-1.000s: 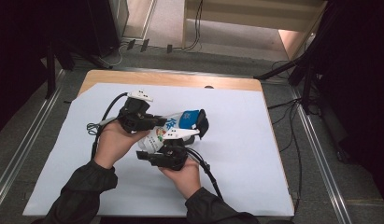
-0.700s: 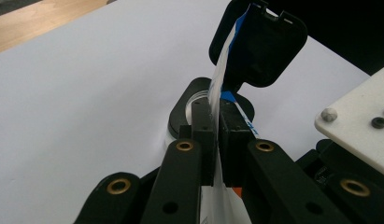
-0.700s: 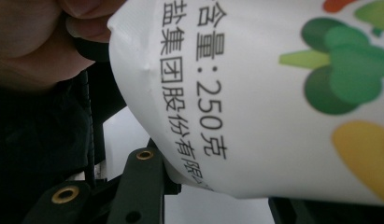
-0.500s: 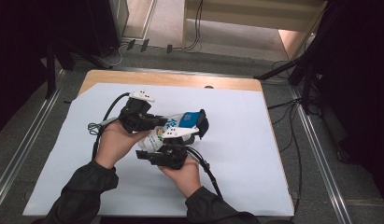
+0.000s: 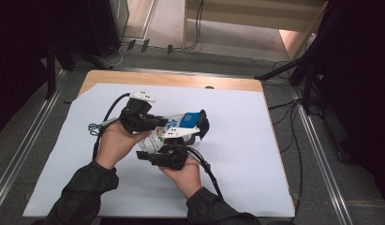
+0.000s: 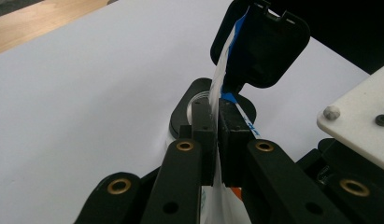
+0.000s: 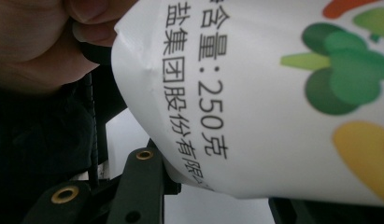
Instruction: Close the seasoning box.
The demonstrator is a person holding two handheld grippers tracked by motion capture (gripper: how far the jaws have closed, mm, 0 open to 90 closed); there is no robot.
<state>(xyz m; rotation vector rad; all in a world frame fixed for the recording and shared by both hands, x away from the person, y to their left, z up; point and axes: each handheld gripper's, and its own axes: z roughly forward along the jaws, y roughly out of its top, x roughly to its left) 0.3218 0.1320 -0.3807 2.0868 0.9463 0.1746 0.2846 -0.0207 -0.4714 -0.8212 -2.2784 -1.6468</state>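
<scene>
A white pouch (image 5: 164, 133) with a blue top and coloured print hangs over the white sheet, held between both grippers. My left gripper (image 5: 167, 123) is shut on a thin edge of the pouch; in the left gripper view its jaws (image 6: 216, 122) pinch the white-and-blue film (image 6: 223, 70). My right gripper (image 5: 196, 133) comes from below and is shut on the pouch's body. In the right gripper view the pouch (image 7: 273, 93) with black printed characters spreads across the jaws and hides their tips. The other gripper's black pad (image 6: 266, 44) stands behind the film.
A white sheet (image 5: 255, 154) covers the wooden table (image 5: 171, 79), bare along its far edge. The person's left hand (image 7: 35, 42) is close beside the pouch. Cables (image 5: 293, 140) and metal rails (image 5: 321, 154) lie on the floor to the right.
</scene>
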